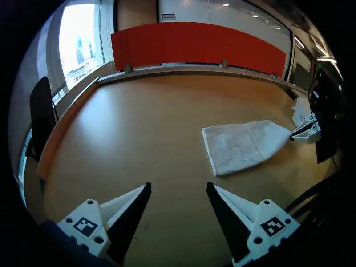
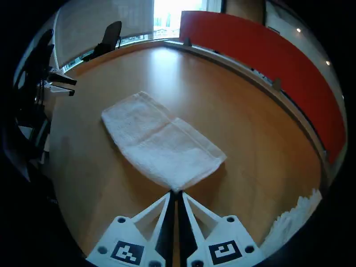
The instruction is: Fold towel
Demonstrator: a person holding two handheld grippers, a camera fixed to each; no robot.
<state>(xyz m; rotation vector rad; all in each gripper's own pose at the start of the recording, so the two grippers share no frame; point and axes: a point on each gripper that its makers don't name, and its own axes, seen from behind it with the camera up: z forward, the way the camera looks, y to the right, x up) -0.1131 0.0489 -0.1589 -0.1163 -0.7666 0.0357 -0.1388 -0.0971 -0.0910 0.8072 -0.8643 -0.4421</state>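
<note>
As I read the left gripper view from the left edge, a black chair [image 1: 41, 116] stands beyond the table's rim, with a bright window [image 1: 79, 46] above it. The wooden table [image 1: 142, 129] spans the middle of the view. At the bottom the left gripper [image 1: 178, 186] hangs over bare wood with its jaws wide apart and nothing between them. A red divider [image 1: 200, 43] runs along the table's far edge.

Right of centre I note the towel [image 1: 240, 144], white, lying flat on the table for most of its length. Its right end is drawn to a point where the right gripper [image 1: 306, 131] pinches it. Just beyond that gripper, near the table edge, lies a second white cloth [image 1: 301, 110].

In the right gripper view, the left gripper [image 2: 60, 84] shows far off at the left, jaws parted, well apart from the towel [image 2: 158, 140]. The chair [image 2: 109, 34] stands at the top left. The towel lies mid-table with a crease across its middle. Its near corner is clamped between the closed fingers of the right gripper [image 2: 178, 192]. The red divider [image 2: 276, 62] runs down the right side, and the second white cloth [image 2: 293, 218] lies at the lower right.
</note>
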